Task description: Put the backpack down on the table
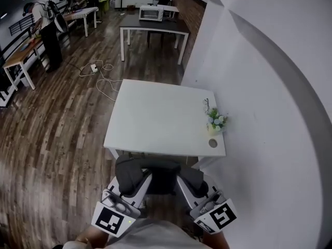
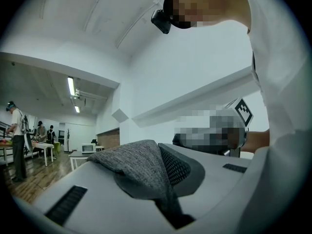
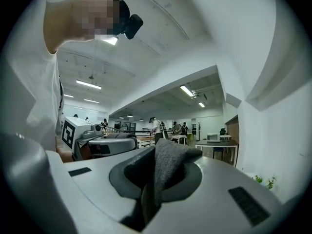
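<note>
A dark grey backpack (image 1: 162,174) hangs in front of the near edge of the white table (image 1: 155,118), held up between both grippers. My left gripper (image 1: 141,180) is shut on a fold of its grey fabric (image 2: 136,162), which bulges out between the jaws of the left gripper (image 2: 165,182). My right gripper (image 1: 183,181) is shut on another fold of that fabric (image 3: 170,165), pinched between the jaws of the right gripper (image 3: 151,194). Most of the backpack's lower part is hidden by the grippers and the person's body.
On the table's right edge stand a small potted plant (image 1: 216,121) and a round disc (image 1: 213,143). A white wall runs along the right. Farther back are a dark table with a microwave (image 1: 151,13), a cable with power strip (image 1: 94,67) on the wooden floor, and people (image 1: 47,32) at desks.
</note>
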`<state>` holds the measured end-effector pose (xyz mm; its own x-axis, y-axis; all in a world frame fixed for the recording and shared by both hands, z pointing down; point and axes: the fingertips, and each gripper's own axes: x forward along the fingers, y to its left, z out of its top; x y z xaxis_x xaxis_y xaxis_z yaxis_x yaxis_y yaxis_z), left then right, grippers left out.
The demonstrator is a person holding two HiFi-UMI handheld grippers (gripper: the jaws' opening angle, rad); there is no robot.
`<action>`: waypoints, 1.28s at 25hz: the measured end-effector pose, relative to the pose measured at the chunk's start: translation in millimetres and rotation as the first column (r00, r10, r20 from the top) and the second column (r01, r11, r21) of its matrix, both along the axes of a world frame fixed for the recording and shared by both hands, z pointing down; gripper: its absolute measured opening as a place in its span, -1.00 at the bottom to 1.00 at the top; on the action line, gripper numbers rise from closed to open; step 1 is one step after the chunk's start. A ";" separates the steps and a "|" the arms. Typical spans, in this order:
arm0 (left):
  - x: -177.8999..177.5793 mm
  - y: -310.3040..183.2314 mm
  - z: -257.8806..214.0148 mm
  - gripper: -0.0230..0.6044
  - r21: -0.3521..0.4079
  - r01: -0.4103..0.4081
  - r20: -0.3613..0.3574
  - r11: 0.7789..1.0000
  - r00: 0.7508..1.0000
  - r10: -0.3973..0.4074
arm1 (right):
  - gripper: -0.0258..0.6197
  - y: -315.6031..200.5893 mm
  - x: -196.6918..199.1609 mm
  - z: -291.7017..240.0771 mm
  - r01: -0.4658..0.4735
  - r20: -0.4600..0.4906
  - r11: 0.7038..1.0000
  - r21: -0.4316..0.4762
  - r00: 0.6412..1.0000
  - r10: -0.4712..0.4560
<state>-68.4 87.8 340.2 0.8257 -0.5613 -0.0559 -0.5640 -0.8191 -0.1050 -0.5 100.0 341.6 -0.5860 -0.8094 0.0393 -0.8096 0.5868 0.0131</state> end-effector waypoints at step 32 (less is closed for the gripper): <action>40.4 -182.8 -79.4 -0.83 0.071 -0.041 0.004 0.997 0.999 0.041 | -0.76 -179.7 45.4 -90.8 0.005 0.057 0.992 0.129 0.998 -0.012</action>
<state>-28.0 -95.0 260.8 0.8480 -0.5219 -0.0924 -0.5299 -0.8317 -0.1656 44.9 -79.6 250.8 -0.5913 -0.8003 -0.0988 -0.8061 0.5903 0.0429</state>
